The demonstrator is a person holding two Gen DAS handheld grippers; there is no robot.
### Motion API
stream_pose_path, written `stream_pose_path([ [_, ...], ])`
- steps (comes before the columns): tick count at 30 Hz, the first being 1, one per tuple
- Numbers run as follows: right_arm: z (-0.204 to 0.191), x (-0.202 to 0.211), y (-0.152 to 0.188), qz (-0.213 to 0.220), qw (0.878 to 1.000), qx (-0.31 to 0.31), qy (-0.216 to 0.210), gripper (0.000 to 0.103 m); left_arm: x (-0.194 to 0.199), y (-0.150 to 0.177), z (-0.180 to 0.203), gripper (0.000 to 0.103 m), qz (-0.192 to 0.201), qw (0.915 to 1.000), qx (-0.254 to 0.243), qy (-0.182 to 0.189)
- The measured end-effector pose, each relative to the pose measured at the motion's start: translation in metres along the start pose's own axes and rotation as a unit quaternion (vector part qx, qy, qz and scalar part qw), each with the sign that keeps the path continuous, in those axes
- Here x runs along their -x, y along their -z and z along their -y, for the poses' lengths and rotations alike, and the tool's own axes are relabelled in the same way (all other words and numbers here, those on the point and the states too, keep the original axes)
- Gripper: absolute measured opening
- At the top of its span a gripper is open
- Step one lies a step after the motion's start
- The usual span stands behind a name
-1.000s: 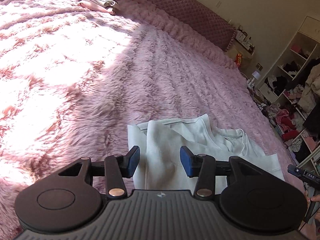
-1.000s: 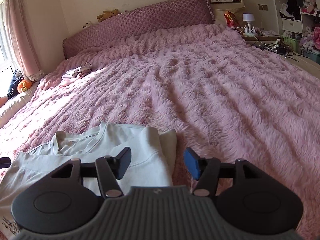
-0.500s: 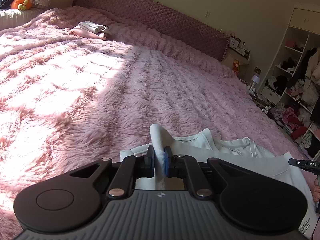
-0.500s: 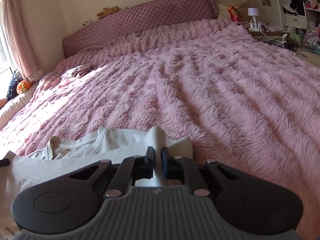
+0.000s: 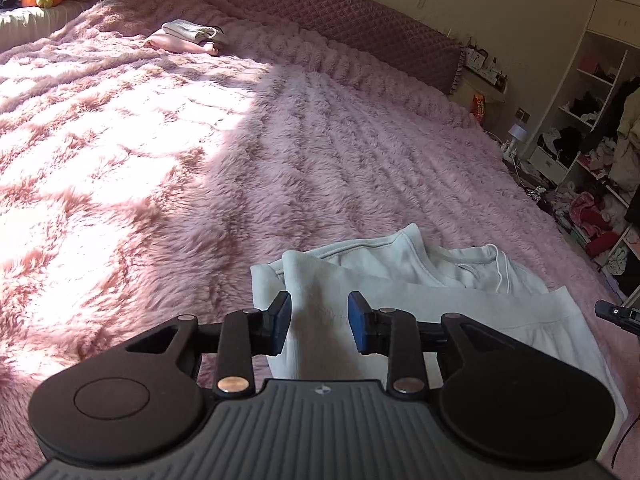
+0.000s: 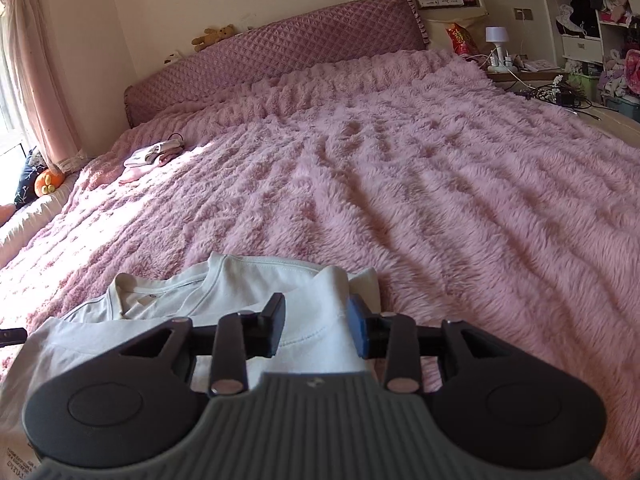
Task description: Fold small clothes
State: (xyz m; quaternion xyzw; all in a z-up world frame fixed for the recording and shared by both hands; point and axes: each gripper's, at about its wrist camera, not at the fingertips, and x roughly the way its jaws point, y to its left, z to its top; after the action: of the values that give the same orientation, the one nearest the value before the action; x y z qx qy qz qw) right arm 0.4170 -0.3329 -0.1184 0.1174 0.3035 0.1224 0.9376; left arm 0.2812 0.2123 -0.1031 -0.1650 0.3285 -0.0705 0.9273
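Note:
A small white top (image 5: pixel 404 276) lies partly folded on the pink fluffy blanket (image 5: pixel 200 152), its neckline away from me. It also shows in the right wrist view (image 6: pixel 224 296). My left gripper (image 5: pixel 319 322) is open, its jaws on either side of the folded left edge of the top. My right gripper (image 6: pixel 318 326) is open over the folded right edge, the cloth lying between its fingers. Neither holds the cloth. The tip of the right gripper (image 5: pixel 616 314) shows at the right edge of the left wrist view.
A folded stack of small clothes (image 5: pixel 188 36) lies far off near the quilted headboard (image 6: pixel 280 52). A bedside table with a lamp (image 6: pixel 498 46) and cluttered shelves (image 5: pixel 592 152) stand to the right. An orange plush (image 6: pixel 48 182) sits by the curtain.
Half a second ago both grippers were shut on pinched folds of the top, lifted slightly. Now both have opened and the cloth lies flat between the jaws.

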Motion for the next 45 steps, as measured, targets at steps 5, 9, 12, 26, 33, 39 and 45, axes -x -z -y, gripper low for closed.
stream_pose_path([
  [5,-0.035,0.068,0.032,-0.036,0.995,0.053,-0.073,0.032,0.052,0.045,0.025,0.048,-0.016,0.9985,0.011,0.050],
  [9,-0.066,0.094,0.063,-0.056,0.988,0.106,-0.097,0.032,0.065,0.072,0.040,0.052,-0.020,0.9966,0.037,0.071],
  [12,-0.076,0.093,0.084,-0.096,0.986,0.102,-0.090,0.032,0.060,0.085,0.045,0.053,-0.028,0.9960,0.048,0.070],
  [26,-0.053,0.093,0.117,-0.138,0.988,0.060,-0.030,0.030,0.041,0.113,-0.008,0.054,-0.044,0.9749,0.180,0.122],
  [33,-0.110,0.058,0.055,-0.090,0.991,0.078,-0.061,0.050,0.040,0.116,-0.003,0.068,-0.031,0.9770,0.160,0.137],
  [39,-0.165,-0.046,0.000,-0.093,0.992,0.081,-0.002,0.050,0.041,0.118,0.013,0.078,-0.028,0.9846,0.110,0.133],
  [45,-0.207,-0.135,-0.024,-0.094,0.987,0.114,0.062,0.057,0.038,0.123,0.015,0.088,-0.015,0.9829,0.114,0.144],
])
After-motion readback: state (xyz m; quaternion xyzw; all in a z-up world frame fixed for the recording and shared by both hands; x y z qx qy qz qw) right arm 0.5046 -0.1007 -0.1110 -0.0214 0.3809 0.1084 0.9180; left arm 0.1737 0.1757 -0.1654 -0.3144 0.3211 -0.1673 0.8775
